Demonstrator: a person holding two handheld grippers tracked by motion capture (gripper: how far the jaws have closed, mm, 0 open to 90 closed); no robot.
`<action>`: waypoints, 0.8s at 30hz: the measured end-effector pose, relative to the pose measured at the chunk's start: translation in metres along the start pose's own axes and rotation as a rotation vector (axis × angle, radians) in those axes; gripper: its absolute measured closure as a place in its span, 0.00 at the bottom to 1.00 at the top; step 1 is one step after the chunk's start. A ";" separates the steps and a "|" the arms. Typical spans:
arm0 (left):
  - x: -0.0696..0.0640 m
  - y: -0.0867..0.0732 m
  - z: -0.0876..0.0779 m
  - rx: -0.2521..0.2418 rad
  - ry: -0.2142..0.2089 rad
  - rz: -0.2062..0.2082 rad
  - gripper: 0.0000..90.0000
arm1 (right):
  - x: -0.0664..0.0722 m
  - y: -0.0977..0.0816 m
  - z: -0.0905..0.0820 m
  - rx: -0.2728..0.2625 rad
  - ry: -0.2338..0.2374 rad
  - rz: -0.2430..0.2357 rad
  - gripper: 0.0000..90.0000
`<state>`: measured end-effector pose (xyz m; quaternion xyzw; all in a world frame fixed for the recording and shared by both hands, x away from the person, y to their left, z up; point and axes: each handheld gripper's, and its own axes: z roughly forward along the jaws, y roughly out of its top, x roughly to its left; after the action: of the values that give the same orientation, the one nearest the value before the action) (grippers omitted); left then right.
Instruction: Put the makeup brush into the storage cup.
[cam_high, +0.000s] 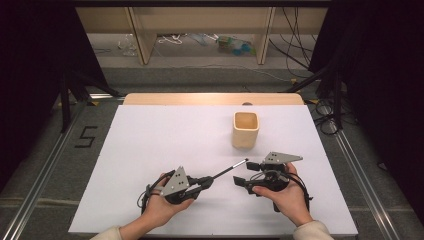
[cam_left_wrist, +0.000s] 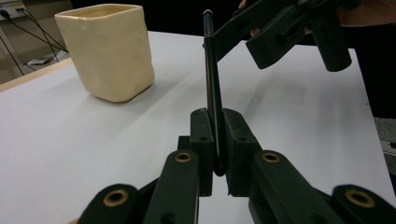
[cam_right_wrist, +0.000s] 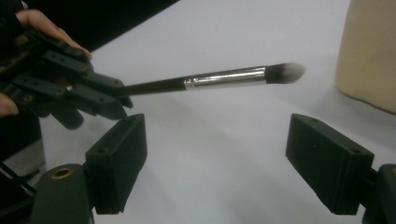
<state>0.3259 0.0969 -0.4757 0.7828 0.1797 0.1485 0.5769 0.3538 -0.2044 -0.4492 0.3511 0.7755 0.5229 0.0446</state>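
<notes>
Clamping the black handle of a makeup brush (cam_high: 231, 168), the left tool (cam_high: 204, 182) sits over the near edge of the worktop (cam_high: 150, 145), a little left of its middle, held in the person's left hand (cam_high: 162, 205). In the left gripper view its jaws are pressed tight on the handle's end, and the brush runs up and away from them. The brush is off the surface; its silver ferrule and pale, dark-tipped bristles point toward the far right corner and end close by the right tool (cam_high: 241, 181). That tool, in the right hand (cam_high: 282, 192), hovers near the near edge just right of the middle, with its jaws spread wide and nothing between them; in the right gripper view the brush (cam_right_wrist: 219, 78) crosses above the gap without touching either pad. A cream, square-sided cup (cam_high: 245, 129) stands upright right of centre, toward the far edge, apart from both tools.
</notes>
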 end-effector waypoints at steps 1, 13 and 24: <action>-0.001 0.000 0.000 -0.003 0.007 -0.006 0.93 | 0.000 0.000 0.000 -0.009 -0.001 0.006 0.24; -0.001 -0.001 0.002 -0.008 0.017 -0.024 0.93 | 0.007 0.000 0.010 -0.042 0.028 0.068 0.25; -0.001 -0.002 0.004 -0.007 0.019 -0.029 0.93 | 0.006 0.002 0.014 -0.112 0.043 0.182 0.28</action>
<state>0.3262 0.0934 -0.4793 0.7767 0.1962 0.1483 0.5799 0.3559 -0.1898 -0.4522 0.4058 0.7108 0.5745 -0.0001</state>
